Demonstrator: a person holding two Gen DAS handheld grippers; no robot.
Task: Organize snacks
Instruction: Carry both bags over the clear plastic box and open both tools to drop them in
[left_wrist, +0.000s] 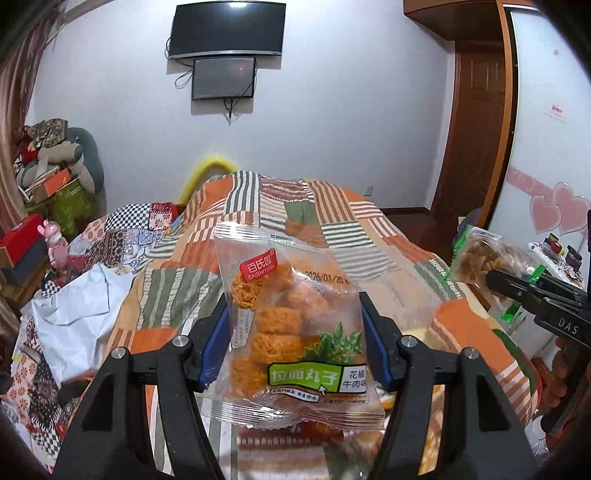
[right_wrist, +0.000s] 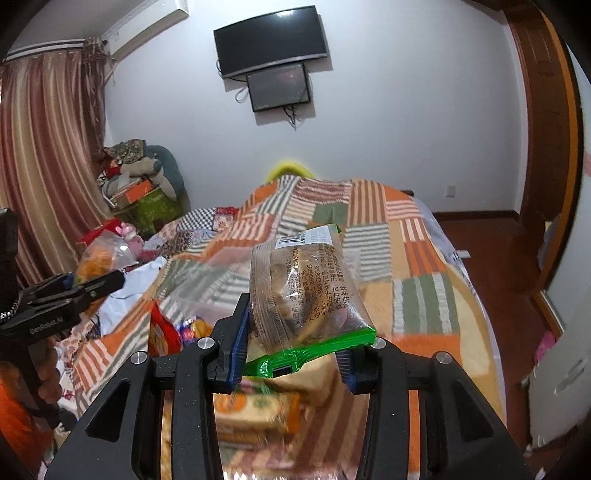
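Note:
My left gripper (left_wrist: 295, 332) is shut on a clear packet of orange noodle-ball snacks (left_wrist: 291, 314) with a green label, held upright above the bed. My right gripper (right_wrist: 291, 325) is shut on a clear packet with green ends (right_wrist: 303, 288), its barcode facing up. In the left wrist view the right gripper (left_wrist: 517, 284) comes in from the right with its green-edged packet (left_wrist: 484, 258). In the right wrist view the left gripper (right_wrist: 92, 284) shows at the left with the orange packet (right_wrist: 99, 254). More snack packets (right_wrist: 255, 410) lie blurred below my fingers.
A patchwork quilt (left_wrist: 332, 221) in orange, green and white covers the bed. A white plastic bag (left_wrist: 74, 302) lies at the left on it. Boxes and soft toys (left_wrist: 51, 162) are piled in the far left corner. A wooden door (left_wrist: 476, 110) and a white cabinet (left_wrist: 546, 110) stand at the right.

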